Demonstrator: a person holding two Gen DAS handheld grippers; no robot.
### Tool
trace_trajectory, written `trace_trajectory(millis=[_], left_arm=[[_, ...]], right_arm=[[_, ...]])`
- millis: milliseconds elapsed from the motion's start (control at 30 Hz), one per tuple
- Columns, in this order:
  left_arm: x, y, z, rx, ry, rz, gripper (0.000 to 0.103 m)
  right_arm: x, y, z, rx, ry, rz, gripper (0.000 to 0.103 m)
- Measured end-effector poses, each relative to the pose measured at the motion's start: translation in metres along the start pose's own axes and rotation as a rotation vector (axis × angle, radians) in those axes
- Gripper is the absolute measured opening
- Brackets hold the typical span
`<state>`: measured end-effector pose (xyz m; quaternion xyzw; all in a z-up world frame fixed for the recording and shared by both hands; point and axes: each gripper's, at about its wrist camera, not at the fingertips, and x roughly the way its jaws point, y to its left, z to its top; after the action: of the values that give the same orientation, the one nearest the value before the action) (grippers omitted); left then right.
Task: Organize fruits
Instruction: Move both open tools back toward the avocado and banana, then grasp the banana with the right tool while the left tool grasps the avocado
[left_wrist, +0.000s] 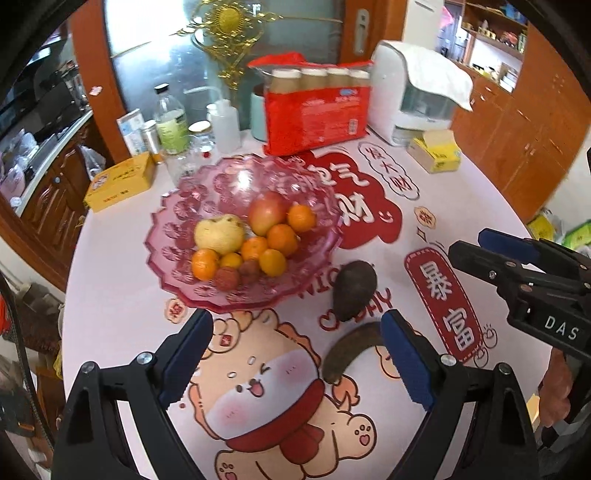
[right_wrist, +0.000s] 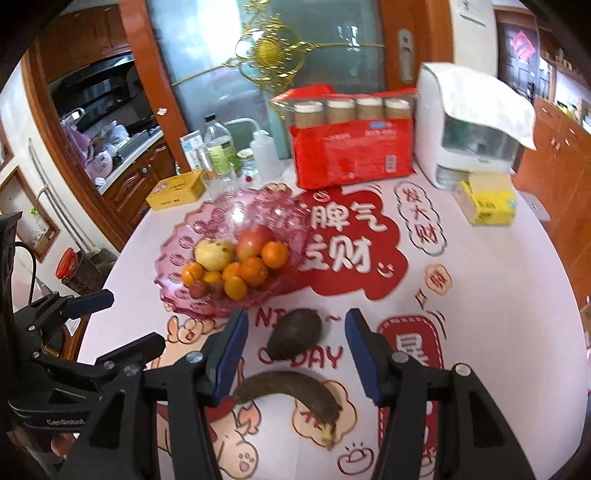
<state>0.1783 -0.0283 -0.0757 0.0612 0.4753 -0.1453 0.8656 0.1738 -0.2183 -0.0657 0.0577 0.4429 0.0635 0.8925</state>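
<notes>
A pink glass fruit bowl (left_wrist: 221, 184) (right_wrist: 221, 210) holds a pear (left_wrist: 218, 233), an apple (left_wrist: 266, 213), several oranges and lychees. A dark avocado (left_wrist: 354, 290) (right_wrist: 295, 334) and a blackened banana (left_wrist: 351, 350) (right_wrist: 291, 391) lie on the tablecloth in front of the bowl. My left gripper (left_wrist: 299, 354) hovers wide open over the cartoon print, with its right finger next to the banana. My right gripper (right_wrist: 297, 354) is open above the avocado and banana, and its pads touch neither. Each gripper shows in the other's view: right gripper (left_wrist: 467, 243), left gripper (right_wrist: 136, 317).
Behind the bowl stand a red pack of bottles (left_wrist: 317, 110), a white appliance (left_wrist: 413, 92), several bottles (left_wrist: 171, 122), a yellow tin (left_wrist: 122, 181) and a yellow box (left_wrist: 437, 151). The round table's edge (left_wrist: 74, 280) curves close on the left.
</notes>
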Motion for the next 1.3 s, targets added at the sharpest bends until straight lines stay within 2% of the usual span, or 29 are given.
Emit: trace_trajectory(millis=[200,400,667,1067,1300], left_arm=[[0.019,-0.012,-0.007,0.021,0.037,-0.03,0.091],[0.034,-0.015,-0.014,0.038,0.061,-0.032,0.091],[0.055,-0.006,-0.027,0.01,0.108,-0.032,0.091],[0.077,0.007,-0.029,-0.031,0.148,-0.018,0.091],[0.086,0.005,-0.03,-0.034,0.166,-0.015,0.091]], right_arm=[[0.011,-0.015,-0.019,0.006,0.047,-0.013,0.055],[0.042,-0.013,-0.044,-0.071,0.128,-0.003,0.055],[0.083,-0.007,-0.072,-0.21,0.198,0.022,0.055],[0.123,0.005,-0.091,-0.442,0.261,0.057,0.055],[0.139,0.008,-0.094,-0.493,0.278,0.074,0.055]])
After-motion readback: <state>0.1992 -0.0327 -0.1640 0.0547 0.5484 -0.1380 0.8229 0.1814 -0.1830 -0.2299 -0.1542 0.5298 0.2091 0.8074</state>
